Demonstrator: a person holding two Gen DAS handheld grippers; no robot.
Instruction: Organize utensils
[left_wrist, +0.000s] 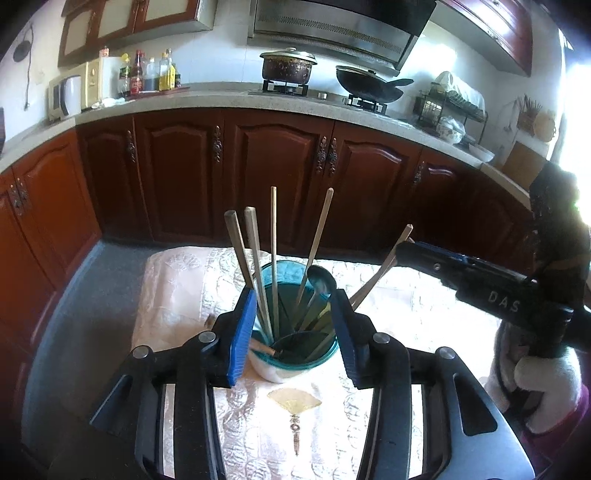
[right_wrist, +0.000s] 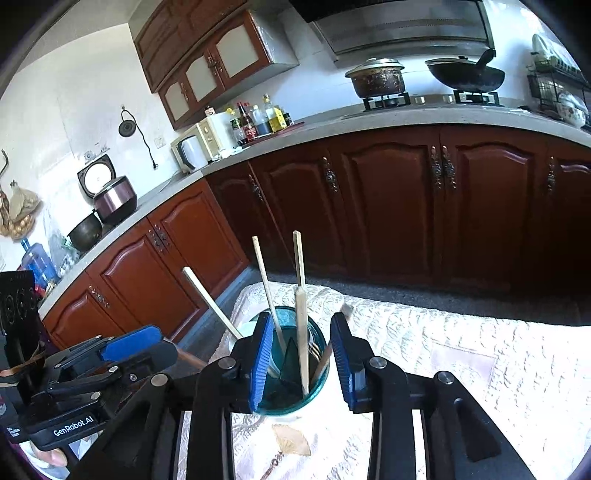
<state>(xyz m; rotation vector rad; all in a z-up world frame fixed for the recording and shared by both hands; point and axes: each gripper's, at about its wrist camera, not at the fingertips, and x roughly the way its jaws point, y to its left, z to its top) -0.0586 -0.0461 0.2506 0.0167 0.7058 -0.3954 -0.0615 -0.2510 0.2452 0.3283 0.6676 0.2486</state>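
Left wrist view shows the left gripper fingers apart astride the teal utensil cup at centre, the right gripper lettered "DAS" at 3 o'clock, its fingers' gap unclear there but apart in its own view.

A see-through blue-green plastic cup stands upright. Inside, long wooden chopsticks lean toward 12 o'clock, and a dark spoon tilts toward 1 o'clock.

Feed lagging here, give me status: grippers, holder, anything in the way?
Left gripper and right gripper open, jaws flanking teal utensil holder. Chopsticks, spoon standing inside. Tablecloth otherwise unobstructed.
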